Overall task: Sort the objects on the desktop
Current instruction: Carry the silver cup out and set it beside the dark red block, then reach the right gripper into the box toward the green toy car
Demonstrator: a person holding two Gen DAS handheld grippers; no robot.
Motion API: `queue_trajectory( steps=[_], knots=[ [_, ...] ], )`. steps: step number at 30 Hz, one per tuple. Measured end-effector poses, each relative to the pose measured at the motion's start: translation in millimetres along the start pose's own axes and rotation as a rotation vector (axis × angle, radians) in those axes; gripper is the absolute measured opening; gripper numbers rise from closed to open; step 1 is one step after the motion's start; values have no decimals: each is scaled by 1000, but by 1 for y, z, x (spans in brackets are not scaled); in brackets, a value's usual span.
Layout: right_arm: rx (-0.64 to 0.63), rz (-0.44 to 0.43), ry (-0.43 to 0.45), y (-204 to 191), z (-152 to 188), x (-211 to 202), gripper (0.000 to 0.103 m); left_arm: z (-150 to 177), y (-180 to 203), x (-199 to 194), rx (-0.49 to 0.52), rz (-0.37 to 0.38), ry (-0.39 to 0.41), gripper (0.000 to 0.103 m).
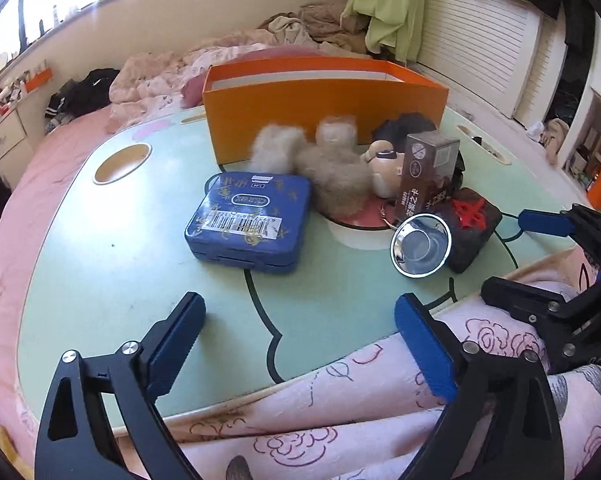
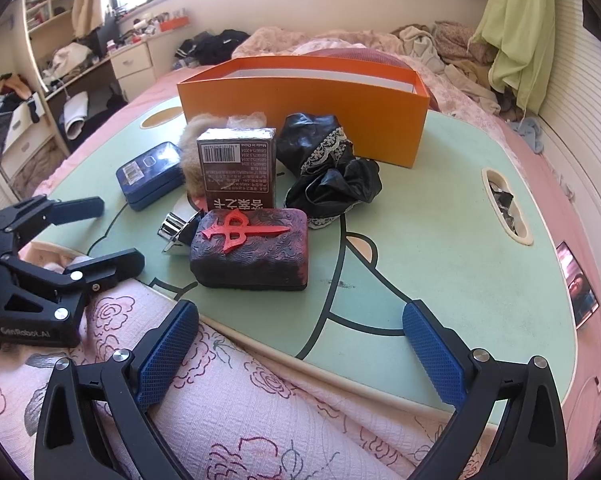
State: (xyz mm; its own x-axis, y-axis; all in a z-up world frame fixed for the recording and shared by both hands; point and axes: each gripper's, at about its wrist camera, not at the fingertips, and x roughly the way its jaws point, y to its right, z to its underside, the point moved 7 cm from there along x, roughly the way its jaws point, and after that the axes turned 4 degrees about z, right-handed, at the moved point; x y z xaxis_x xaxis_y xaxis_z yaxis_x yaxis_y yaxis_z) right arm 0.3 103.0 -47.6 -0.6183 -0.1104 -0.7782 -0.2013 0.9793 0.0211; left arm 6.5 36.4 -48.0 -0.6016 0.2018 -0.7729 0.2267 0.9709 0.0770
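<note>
An open orange box (image 1: 324, 116) (image 2: 300, 108) stands at the back of the green lap table (image 1: 100, 264). In front of it lie a blue tin (image 1: 248, 220) (image 2: 150, 174), a furry plush toy (image 1: 328, 172), a brown carton (image 1: 424, 176) (image 2: 238, 168), a shiny metal cup (image 1: 420, 246) on its side, a dark block with a red symbol (image 2: 252, 248) (image 1: 474, 228) and a black lace cloth (image 2: 328, 172). My left gripper (image 1: 300, 312) is open over bare table, short of the tin. My right gripper (image 2: 300, 316) is open and empty, just short of the dark block.
A pink flowered quilt (image 2: 260, 420) covers the near edge below both grippers. The table has a round cup hole (image 1: 122, 162) at the left and a slot (image 2: 504, 204) at the right. A rumpled bed with clothes lies behind.
</note>
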Motion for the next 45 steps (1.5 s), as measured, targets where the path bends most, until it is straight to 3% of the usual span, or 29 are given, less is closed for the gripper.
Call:
queue_trajectory(
  steps=[3, 6, 9, 14, 18, 21, 24, 38, 41, 45],
  knots=[
    [7, 15, 6, 2, -3, -11, 95, 2, -4, 0, -16, -10, -2, 103],
    [14, 90, 83, 11, -19, -37, 90, 4, -4, -1, -14, -10, -1, 103],
    [42, 110, 180, 17, -52, -66, 90, 5, -5, -1, -14, -8, -1, 103],
    [46, 88, 224, 9, -121, -64, 90, 2, -3, 2, -15, -9, -1, 103],
    [74, 81, 154, 9, -162, -21, 90, 1, -2, 2, -13, -8, 2, 103],
    [134, 26, 52, 13, -170, 15, 90, 1, -2, 3, -13, -7, 5, 103],
    [159, 74, -36, 20, -166, 47, 90, 0, -2, 3, -11, -6, 6, 103],
    [171, 69, -41, 22, -164, 55, 90, 0, -3, 4, -12, -6, 6, 103],
    [164, 9, -75, 17, -174, 58, 90, 0, -3, 4, -12, -6, 6, 103],
    [253, -290, -227, -8, -197, 61, 90, 0, -3, 4, -13, -6, 6, 103]
  ],
)
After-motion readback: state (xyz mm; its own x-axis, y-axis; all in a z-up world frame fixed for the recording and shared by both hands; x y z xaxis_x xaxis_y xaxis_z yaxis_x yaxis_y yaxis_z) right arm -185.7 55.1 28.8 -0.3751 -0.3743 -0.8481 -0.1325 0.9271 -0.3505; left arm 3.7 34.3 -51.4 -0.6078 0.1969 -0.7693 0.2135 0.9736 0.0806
